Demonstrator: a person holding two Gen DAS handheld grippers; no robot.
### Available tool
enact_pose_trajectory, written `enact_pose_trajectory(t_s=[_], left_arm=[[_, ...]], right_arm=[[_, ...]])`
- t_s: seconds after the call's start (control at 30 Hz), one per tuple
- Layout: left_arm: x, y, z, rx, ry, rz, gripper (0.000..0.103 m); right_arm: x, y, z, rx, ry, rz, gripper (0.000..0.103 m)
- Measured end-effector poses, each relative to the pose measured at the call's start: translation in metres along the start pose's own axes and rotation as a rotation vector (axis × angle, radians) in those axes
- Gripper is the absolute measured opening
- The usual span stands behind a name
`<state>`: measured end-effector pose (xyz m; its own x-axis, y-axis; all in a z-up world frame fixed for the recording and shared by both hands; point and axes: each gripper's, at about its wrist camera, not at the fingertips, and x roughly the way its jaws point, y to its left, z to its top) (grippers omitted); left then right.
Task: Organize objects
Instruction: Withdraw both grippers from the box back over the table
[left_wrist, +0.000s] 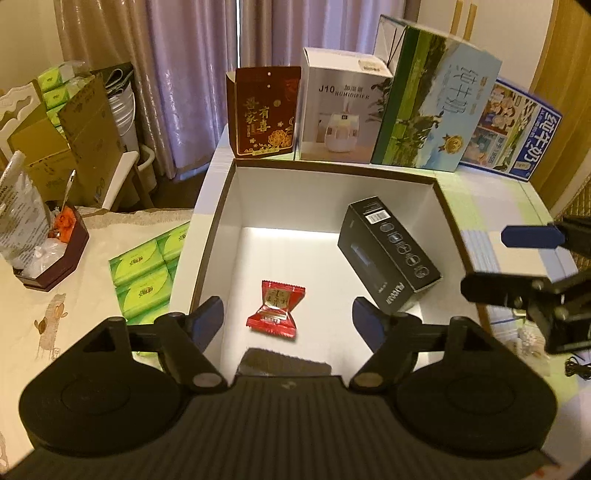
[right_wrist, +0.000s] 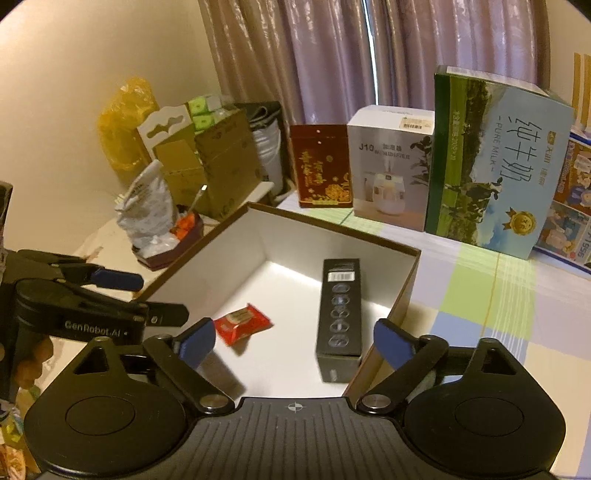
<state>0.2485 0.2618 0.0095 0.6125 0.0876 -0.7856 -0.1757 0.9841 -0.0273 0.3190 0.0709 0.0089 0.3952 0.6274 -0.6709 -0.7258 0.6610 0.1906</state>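
Observation:
An open white-lined box with a brown rim (left_wrist: 332, 173) (right_wrist: 332, 225) sits on the table. Inside lie a red wrapped candy (left_wrist: 275, 309) (right_wrist: 242, 324) and a long black carton (left_wrist: 388, 254) (right_wrist: 340, 317). My left gripper (left_wrist: 288, 317) is open and empty, above the box's near side, over the candy. It also shows at the left of the right wrist view (right_wrist: 147, 299). My right gripper (right_wrist: 295, 341) is open and empty above the box's near right corner, straddling the black carton's end. It shows at the right of the left wrist view (left_wrist: 517, 258).
Behind the box stand a red gift box (left_wrist: 264, 114), a white humidifier box (left_wrist: 341, 110), a green-blue milk carton (left_wrist: 436, 103) and a blue milk box (left_wrist: 513, 133). Green tissue packs (left_wrist: 147, 273) and a dark tray with bags (left_wrist: 48, 254) lie left.

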Motion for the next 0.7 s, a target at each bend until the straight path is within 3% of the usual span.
enact_pose_trajectory(t_s=[0.1,0.7], left_arm=[[-0.016,-0.003,-0.004,0.0,-0.012,0.008,0.078],[-0.089,-0.035,-0.049,-0.016,-0.06,-0.018,0.08]], right_arm=[[-0.014,0.006,-0.006,-0.002,-0.016,0.008,0.096],[-0.086,0.02,-0.05,0.073,-0.071,0.008,0.098]])
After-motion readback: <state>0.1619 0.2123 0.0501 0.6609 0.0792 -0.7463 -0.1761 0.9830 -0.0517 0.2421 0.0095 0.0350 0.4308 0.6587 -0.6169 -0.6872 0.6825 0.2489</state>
